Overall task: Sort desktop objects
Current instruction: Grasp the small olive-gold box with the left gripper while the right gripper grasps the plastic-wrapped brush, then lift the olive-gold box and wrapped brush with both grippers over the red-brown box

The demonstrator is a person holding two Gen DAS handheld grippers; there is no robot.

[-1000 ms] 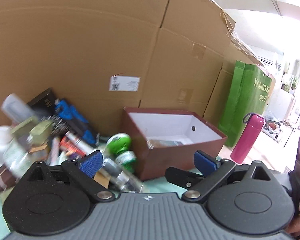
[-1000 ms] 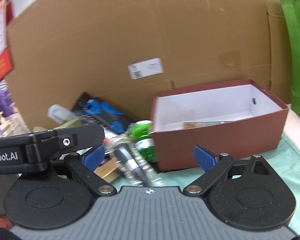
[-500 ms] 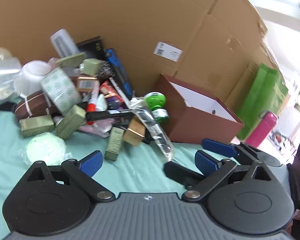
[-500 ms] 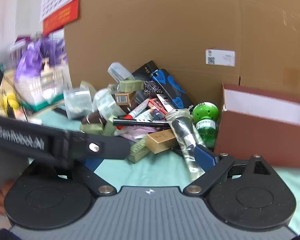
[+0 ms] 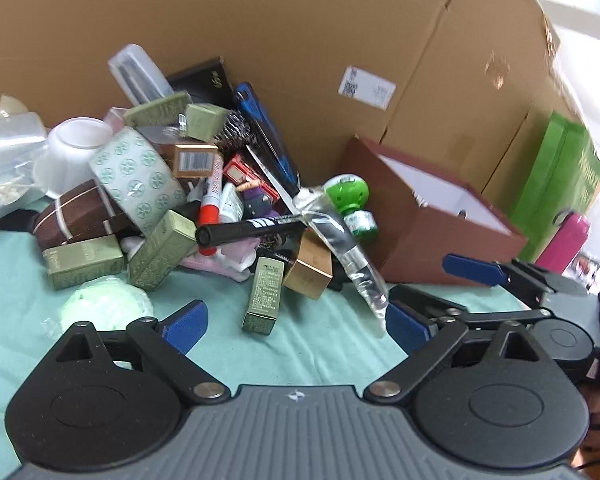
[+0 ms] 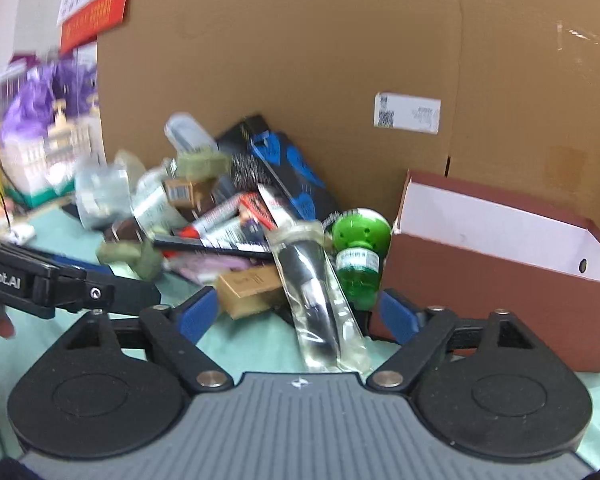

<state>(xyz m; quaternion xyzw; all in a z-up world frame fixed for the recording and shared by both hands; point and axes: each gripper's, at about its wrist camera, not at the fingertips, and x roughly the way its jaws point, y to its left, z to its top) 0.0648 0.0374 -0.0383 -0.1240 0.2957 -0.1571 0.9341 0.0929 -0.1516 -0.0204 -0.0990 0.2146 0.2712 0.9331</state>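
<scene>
A heap of small desktop objects lies on the teal cloth against a cardboard wall: a black marker [image 5: 256, 227], olive boxes [image 5: 162, 250], a gold box [image 5: 310, 270], a clear plastic sleeve holding a dark item [image 5: 346, 258], a green bottle [image 5: 354, 204], a patterned tape roll [image 5: 138, 176]. A brown open box [image 5: 432, 236] with a white inside stands to the right of the heap; it also shows in the right wrist view [image 6: 500, 268]. My left gripper [image 5: 296, 326] is open and empty in front of the heap. My right gripper [image 6: 298, 316] is open and empty, with the clear sleeve [image 6: 320, 292] lying between its fingers.
A pink flask [image 5: 564, 240] and a green bag [image 5: 560, 172] stand right of the brown box. A plastic bag [image 5: 8, 160] and white bowl [image 5: 74, 148] lie at the heap's left. The right gripper shows in the left wrist view [image 5: 500, 276], the left gripper's arm in the right wrist view [image 6: 60, 286].
Both views have swung left from the brown box to the heap and dropped closer to the cloth. The right gripper has come up to the clear sleeve. Both grippers stay open.
</scene>
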